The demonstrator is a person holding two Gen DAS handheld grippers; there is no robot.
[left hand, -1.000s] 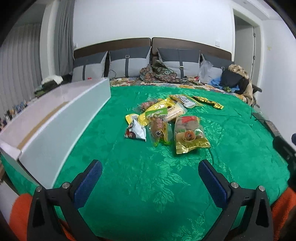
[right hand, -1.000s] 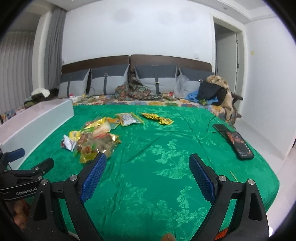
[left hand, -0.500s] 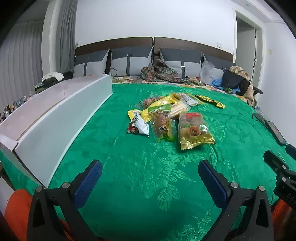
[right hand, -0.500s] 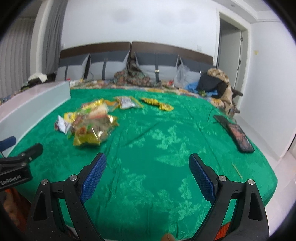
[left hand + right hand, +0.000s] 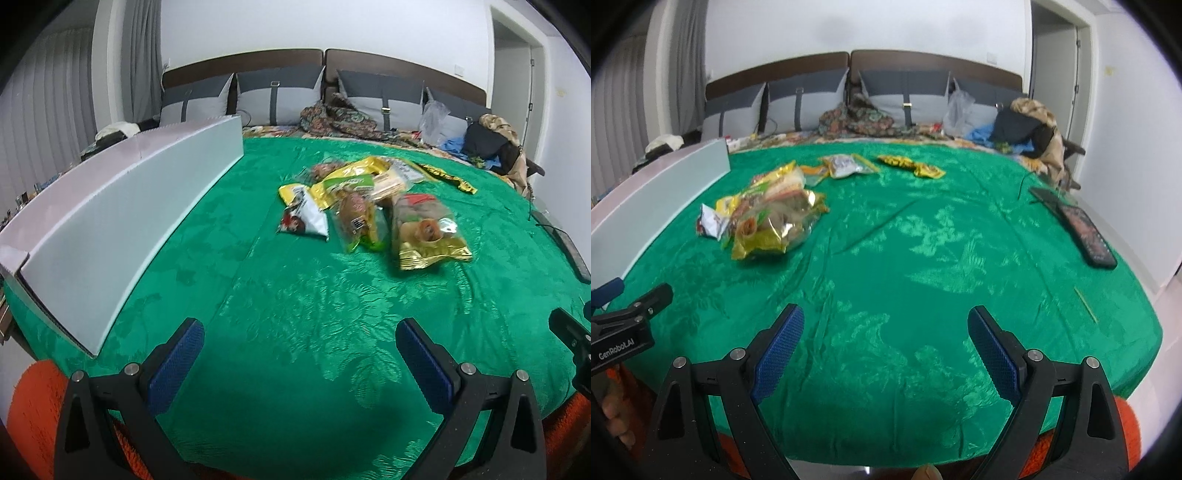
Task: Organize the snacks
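Since the earlier frames both grippers have pushed forward over the near edge of the bed, so the heap of snack packets (image 5: 369, 206) sits larger and closer in the left wrist view, while the packets themselves lie where they were. The left gripper (image 5: 300, 360) hovers above the green bedspread (image 5: 295, 302) with its blue pads spread wide and nothing between them. The right gripper (image 5: 885, 341) is likewise spread and empty, low over the near edge.

The heap lies around the middle of the bed, toward its left side: a gold bag (image 5: 426, 236) nearest, a clear-and-green packet (image 5: 360, 221) just beside it, and a white packet (image 5: 306, 219) on the left, all overlapping or touching. Farther back toward the head of the bed lie a silver packet (image 5: 844, 165) and a yellow strip of sachets (image 5: 911, 165), apart from the heap. A long white box (image 5: 118, 221) runs along the bed's left edge. A dark phone (image 5: 1084, 230) rests near the right edge.
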